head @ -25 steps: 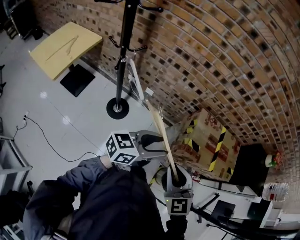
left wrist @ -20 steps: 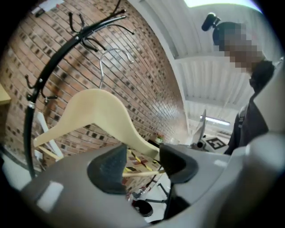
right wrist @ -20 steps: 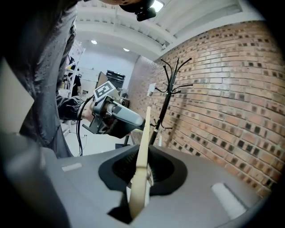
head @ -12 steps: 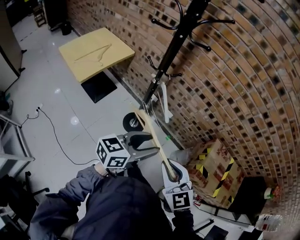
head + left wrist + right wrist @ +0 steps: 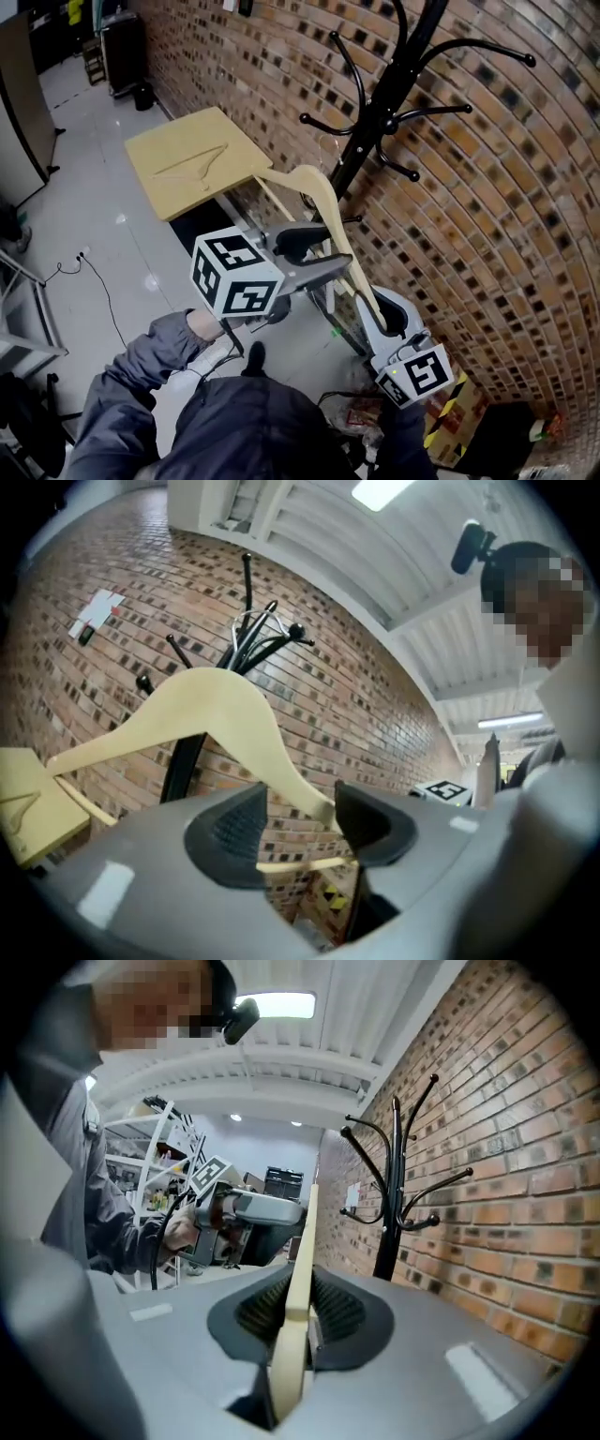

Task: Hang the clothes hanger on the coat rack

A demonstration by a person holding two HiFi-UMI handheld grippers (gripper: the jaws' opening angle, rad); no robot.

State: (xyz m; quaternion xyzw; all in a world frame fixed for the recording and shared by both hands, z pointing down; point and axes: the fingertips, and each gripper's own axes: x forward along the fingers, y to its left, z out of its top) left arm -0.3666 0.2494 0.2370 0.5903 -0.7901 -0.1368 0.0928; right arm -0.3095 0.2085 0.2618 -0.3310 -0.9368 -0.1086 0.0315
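Standing by the person's shoulder, I see dark sleeves point(image 5: 141, 375) nearest, both raised toward the wall. The right gripper point(image 5: 380, 319) is the closer one. In its own view the right gripper point(image 5: 298, 1312) has its pads pressed onto the tip of one arm of the hanger point(image 5: 305, 1241), which shows edge-on and runs straight away from the jaws.

A little further out is the left gripper point(image 5: 314, 258), carrying its marker cube. In the left gripper view, the left gripper point(image 5: 298, 822) has its jaws spread, with a clear gap between the pads. The hanger's arm comes down to the edge of one pad and its thin lower bar crosses the gap. Neither pad squeezes it.

The pale wooden hanger point(image 5: 314, 183) is up in the air between the two grippers. Its peak rises above the left one and sits just beside the pole of the black rack point(image 5: 389, 103). From the left gripper view the hanger point(image 5: 216, 700) arches in front of the rack point(image 5: 246, 639). I cannot tell whether its hook touches a prong.

Behind the rack point(image 5: 396, 1194) runs the brick wall point(image 5: 487, 187). Further along it stands a yellow table point(image 5: 164, 150) with a second hanger point(image 5: 192, 172) lying flat on it.
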